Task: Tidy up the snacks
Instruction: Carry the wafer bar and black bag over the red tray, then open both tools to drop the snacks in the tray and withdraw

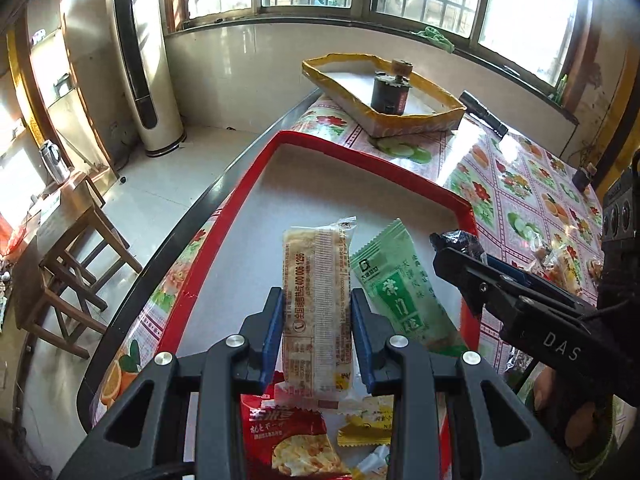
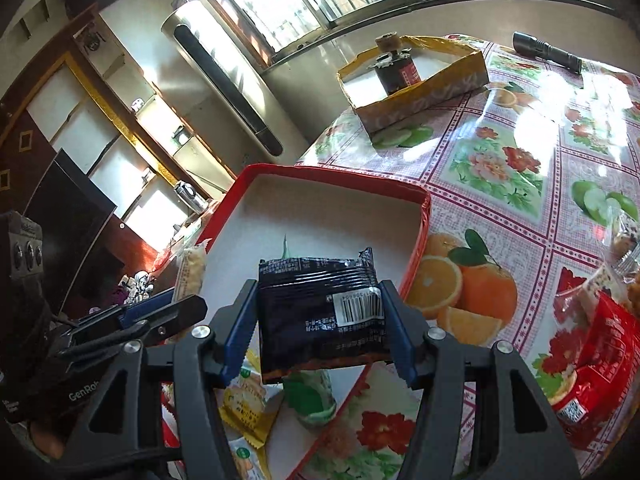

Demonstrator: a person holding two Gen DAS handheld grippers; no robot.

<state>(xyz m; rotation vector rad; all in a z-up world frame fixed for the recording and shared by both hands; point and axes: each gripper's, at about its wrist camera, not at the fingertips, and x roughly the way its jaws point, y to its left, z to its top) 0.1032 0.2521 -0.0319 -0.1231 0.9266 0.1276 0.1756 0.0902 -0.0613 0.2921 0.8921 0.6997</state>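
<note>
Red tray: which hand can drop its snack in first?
Probably left. The left gripper holds the beige snack over the red tray; the right gripper's black packet hangs near the edge.

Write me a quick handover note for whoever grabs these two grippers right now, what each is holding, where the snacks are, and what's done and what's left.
Left gripper: shut on a pale long snack pack, held over the red tray.
Right gripper: shut on a black snack pack, also above the tray.
In the tray: a green packet, a red bag and small yellow packets.
Left to do: set both held packs down in the tray, then fetch the loose snacks on the tablecloth, including a red bag on the table and clear-wrapped ones.
</note>
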